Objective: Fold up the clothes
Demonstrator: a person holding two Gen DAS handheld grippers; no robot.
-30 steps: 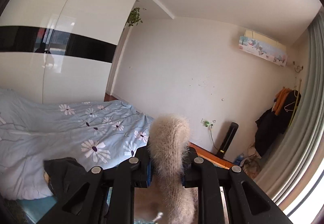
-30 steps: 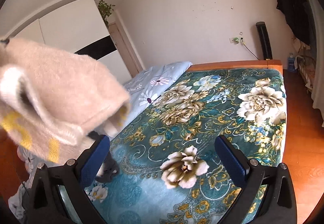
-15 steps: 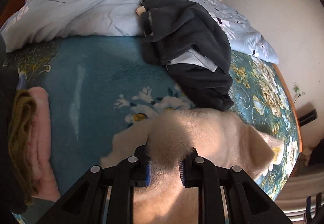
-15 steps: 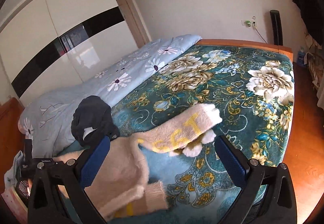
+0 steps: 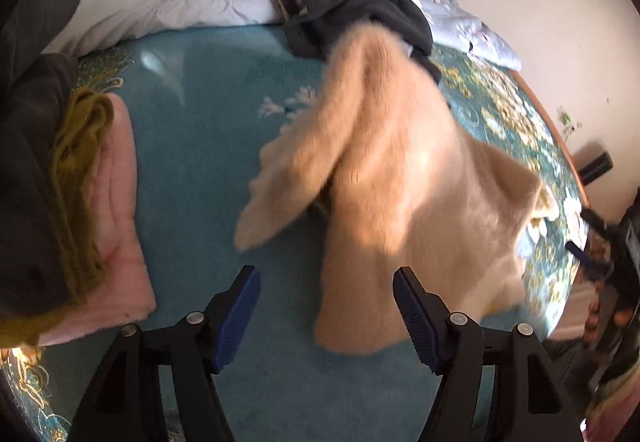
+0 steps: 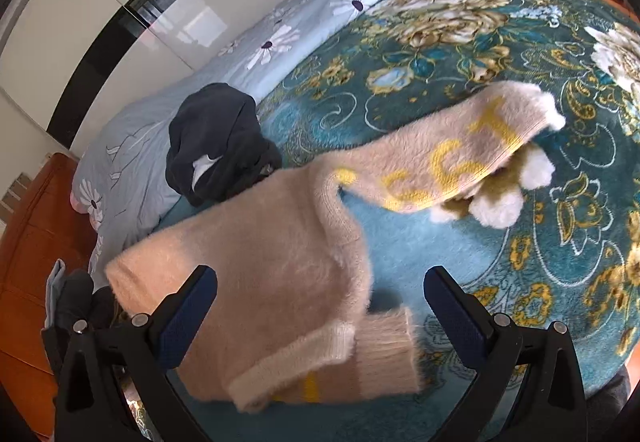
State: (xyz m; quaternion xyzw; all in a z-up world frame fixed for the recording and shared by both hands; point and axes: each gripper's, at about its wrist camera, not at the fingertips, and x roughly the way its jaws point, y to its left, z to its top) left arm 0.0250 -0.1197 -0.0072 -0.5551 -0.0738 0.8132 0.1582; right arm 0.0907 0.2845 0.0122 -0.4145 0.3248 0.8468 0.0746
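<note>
A fuzzy beige sweater [image 5: 404, 178] lies sprawled on the teal floral blanket [image 6: 460, 54] covering the bed, its shape blurred in the left wrist view. From the left gripper [image 5: 326, 316], whose blue-padded fingers [image 5: 236, 312] stand wide apart and hold nothing, the sweater spreads from 12 o'clock round to 2 o'clock, one sleeve trailing toward 11 o'clock. The right gripper [image 6: 320, 310] also has its fingers spread with nothing between them; the sweater's body lies directly ahead of it and partly between the finger tips, with a cuffed sleeve [image 6: 384, 358] folded at the near edge. A second sleeve bearing yellow letters [image 6: 452, 158] reaches toward 1 o'clock, ending beside white pompoms [image 6: 500, 202]. A dark garment [image 6: 216, 146] is heaped at 11 o'clock of the right gripper, resting where the blanket meets a pale blue daisy-print quilt [image 6: 248, 54]. At 9 o'clock of the left gripper sits a folded stack [image 5: 96, 210] of pink, olive and dark clothes. The right gripper shows dimly at the left view's 3 o'clock edge.
</note>
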